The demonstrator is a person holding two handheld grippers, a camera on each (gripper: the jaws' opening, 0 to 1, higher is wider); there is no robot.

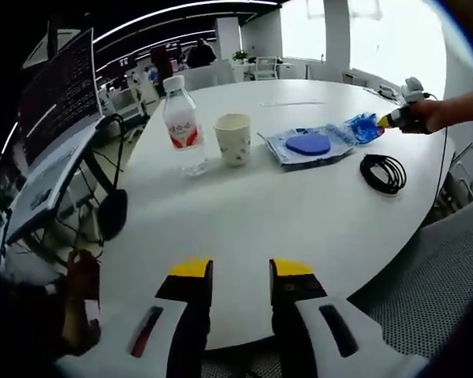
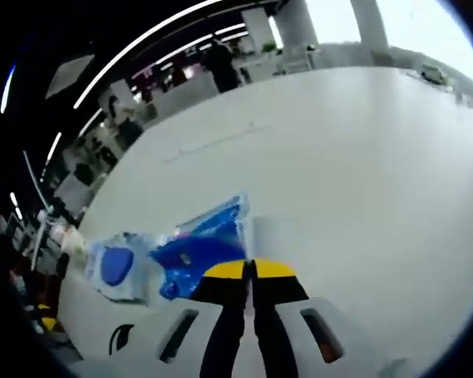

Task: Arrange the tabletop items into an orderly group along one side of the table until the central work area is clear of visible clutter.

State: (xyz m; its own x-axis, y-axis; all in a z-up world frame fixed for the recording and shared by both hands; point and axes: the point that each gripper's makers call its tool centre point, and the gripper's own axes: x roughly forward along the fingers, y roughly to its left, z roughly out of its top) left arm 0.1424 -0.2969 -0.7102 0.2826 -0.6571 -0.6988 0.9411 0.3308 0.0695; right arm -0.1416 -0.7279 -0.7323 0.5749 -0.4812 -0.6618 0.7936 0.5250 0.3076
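Touching right fingers (image 2: 225,270): blue packet (image 2: 197,248).

The table (image 1: 299,213) is white; on it stand a clear bottle (image 1: 181,126) with a white cap and red label and a cream cup (image 1: 233,138) with a faint print. The cable (image 1: 383,173) is black, the packet (image 2: 201,248) bright blue, and both grippers (image 1: 240,272) (image 2: 251,272) have yellow tips on black jaws.

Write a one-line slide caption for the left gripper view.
Open left gripper faces a white table with bottle, paper cup, blue packets and coiled cable.
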